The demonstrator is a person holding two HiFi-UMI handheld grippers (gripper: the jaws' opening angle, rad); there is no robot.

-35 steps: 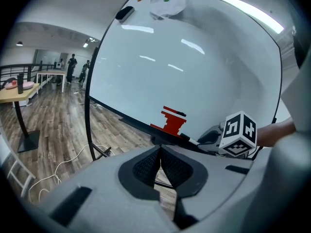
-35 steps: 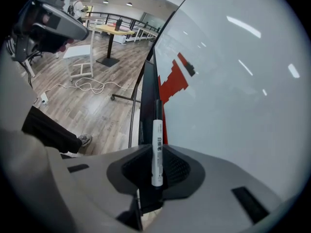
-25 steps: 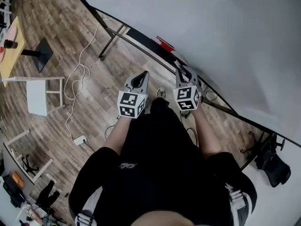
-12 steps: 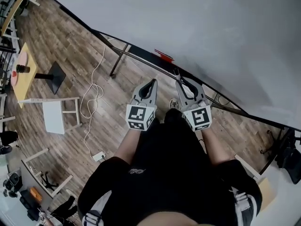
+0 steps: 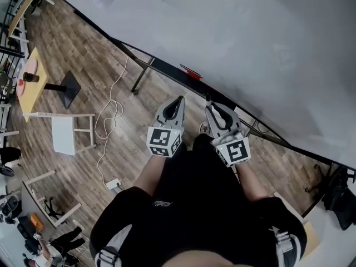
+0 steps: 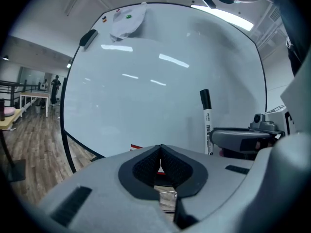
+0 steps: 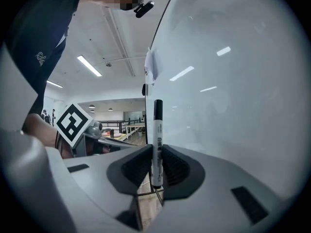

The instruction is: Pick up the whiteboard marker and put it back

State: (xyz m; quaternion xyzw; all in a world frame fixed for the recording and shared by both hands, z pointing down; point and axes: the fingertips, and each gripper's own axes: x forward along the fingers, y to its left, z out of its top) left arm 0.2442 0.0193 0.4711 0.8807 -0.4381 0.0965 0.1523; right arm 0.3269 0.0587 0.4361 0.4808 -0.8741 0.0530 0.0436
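Note:
My right gripper [image 7: 156,163] is shut on a white whiteboard marker [image 7: 157,140] with a black cap, held upright with the cap up. It hangs close in front of the big whiteboard [image 7: 233,81]. In the left gripper view the same marker [image 6: 206,123] stands up from the right gripper [image 6: 243,140] at the right. In the head view the right gripper [image 5: 214,109] points at the board's lower edge, with the marker [image 5: 208,100] only a thin dark tip there. My left gripper [image 6: 159,161] has its pads together with nothing between them; in the head view this left gripper [image 5: 177,104] is beside the right one.
A red object [image 5: 190,72] lies on the dark tray [image 5: 167,67] along the board's lower edge. A black eraser [image 6: 88,37] and a white cloth [image 6: 127,22] sit at the board's top. A cable [image 5: 108,121], a white stool [image 5: 64,133] and a yellow table [image 5: 30,77] are on the wooden floor at the left.
Both grippers have risen toward the board. The right gripper has rolled, and its marker cube has swung to the right in the head view. The marker stays gripped.

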